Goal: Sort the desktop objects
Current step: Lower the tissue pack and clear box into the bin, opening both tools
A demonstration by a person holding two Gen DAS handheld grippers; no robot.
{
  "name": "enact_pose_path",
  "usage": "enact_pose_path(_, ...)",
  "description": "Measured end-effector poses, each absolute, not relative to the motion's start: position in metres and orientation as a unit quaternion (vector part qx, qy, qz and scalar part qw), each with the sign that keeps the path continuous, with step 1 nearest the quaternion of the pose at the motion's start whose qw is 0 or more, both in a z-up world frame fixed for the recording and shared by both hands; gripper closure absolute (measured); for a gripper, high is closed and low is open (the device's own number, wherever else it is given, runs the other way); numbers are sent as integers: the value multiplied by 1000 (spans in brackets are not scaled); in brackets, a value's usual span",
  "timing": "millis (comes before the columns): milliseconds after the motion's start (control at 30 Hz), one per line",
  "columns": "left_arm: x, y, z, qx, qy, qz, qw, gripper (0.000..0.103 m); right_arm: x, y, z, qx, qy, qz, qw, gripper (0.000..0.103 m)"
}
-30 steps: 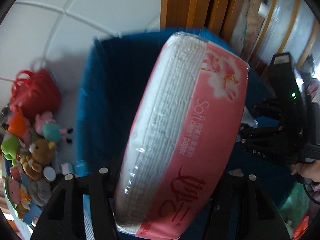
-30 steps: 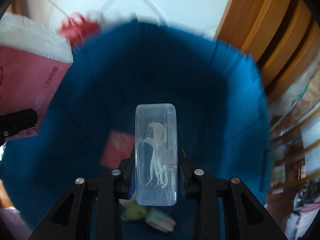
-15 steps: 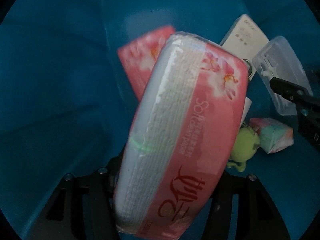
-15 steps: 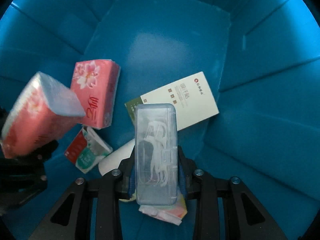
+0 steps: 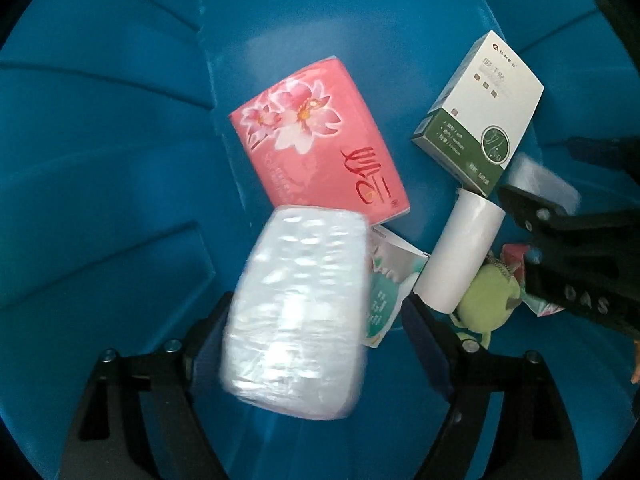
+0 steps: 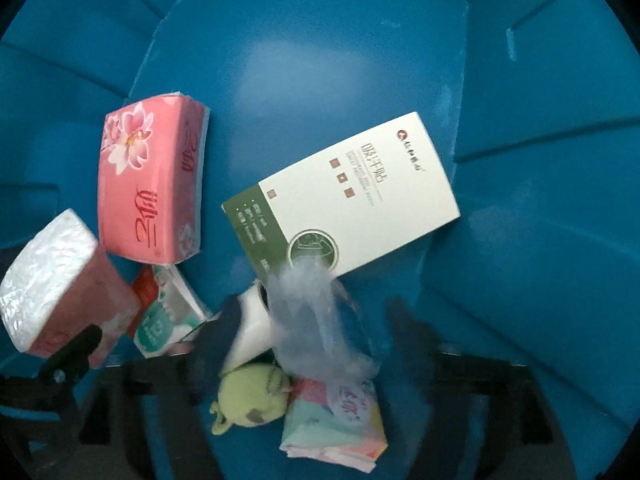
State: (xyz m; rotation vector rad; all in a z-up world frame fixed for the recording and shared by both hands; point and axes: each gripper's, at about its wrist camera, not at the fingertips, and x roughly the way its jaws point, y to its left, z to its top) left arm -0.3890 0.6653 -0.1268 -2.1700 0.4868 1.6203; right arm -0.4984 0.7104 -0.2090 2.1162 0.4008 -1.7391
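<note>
Fingers of my left gripper (image 5: 316, 344) stand wide apart, having just opened, and the soft pink tissue pack wrapped in clear plastic (image 5: 296, 312) sits blurred between them, its white end facing me, with neither pad pressing on it. Both of my grippers point down into a deep blue plastic bin (image 5: 120, 160). On the bin floor beyond the loose pack lies a second pink tissue pack printed with flowers (image 5: 320, 140), with a small green and white tissue packet (image 5: 388, 292) just beside it. To the right lie a white and green cardboard box (image 5: 480, 108), a white paper roll (image 5: 460, 252) and a green plush toy (image 5: 488, 300).

My right gripper (image 6: 308, 364) has also just spread its fingers; they show only as dark smears at the bottom of its view. The clear plastic case (image 6: 316, 312) is a pale blur between them, free of both pads, over the lower edge of the white and green box. Below it a pastel tissue packet (image 6: 332, 424) rests by the plush toy.
</note>
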Motion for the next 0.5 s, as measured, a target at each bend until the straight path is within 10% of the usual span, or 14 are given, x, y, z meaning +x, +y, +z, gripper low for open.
enact_pose_path(500,-396,643,-58,-726,128,641,212,21,-469,720,-124,716,178,-649,183,8)
